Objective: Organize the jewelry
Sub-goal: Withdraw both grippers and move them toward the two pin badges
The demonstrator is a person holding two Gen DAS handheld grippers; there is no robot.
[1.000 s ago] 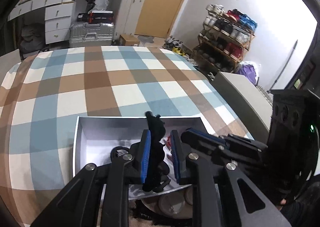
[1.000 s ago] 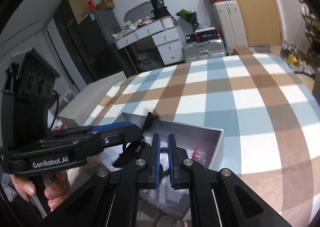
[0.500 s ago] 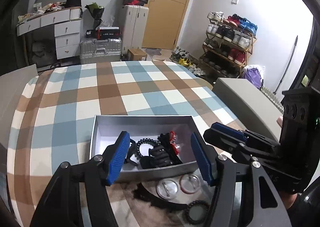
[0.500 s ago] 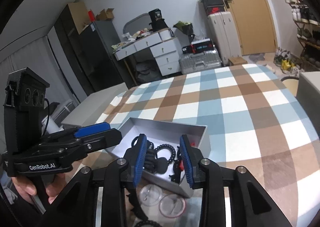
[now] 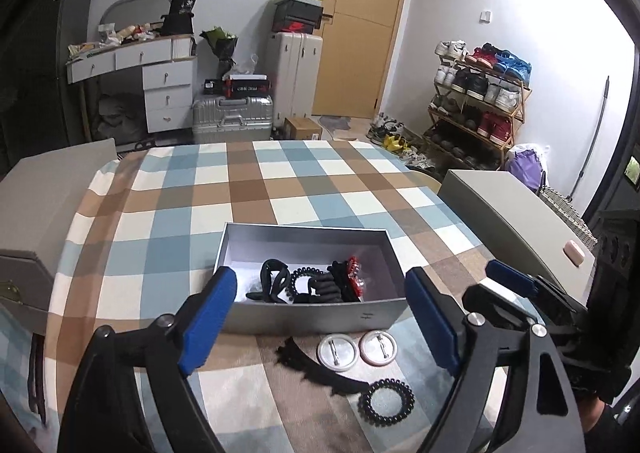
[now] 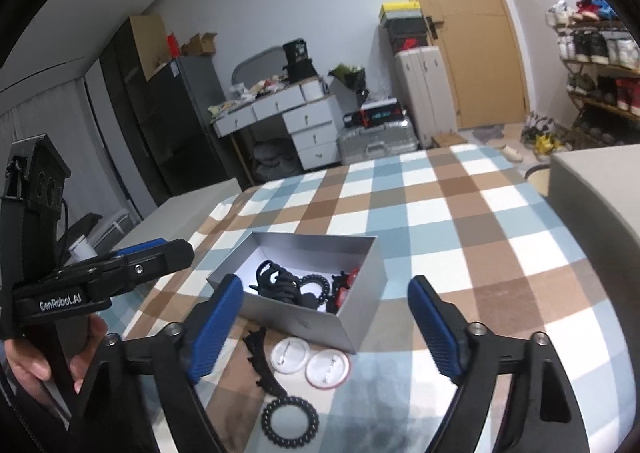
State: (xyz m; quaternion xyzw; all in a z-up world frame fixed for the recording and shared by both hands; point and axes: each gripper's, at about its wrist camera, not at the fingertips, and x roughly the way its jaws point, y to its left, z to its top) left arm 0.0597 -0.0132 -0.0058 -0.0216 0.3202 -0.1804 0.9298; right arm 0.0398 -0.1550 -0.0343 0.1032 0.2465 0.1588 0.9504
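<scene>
Some things sit in the box, and more wait on the table.

The checked table [image 5: 280, 189] holds a grey box [image 5: 316, 315] with black hair clips and a red clip inside. Just in front of the box lie a black comb clip [image 5: 320, 371], two round badges [image 5: 356, 349] and a black coil hair tie [image 5: 386, 399]. The left gripper [image 5: 320, 317] and the right gripper [image 6: 326, 327] both stand wide apart and hold nothing. Next, I think one must drop down, pinch a loose piece, and lift it into the box.
</scene>
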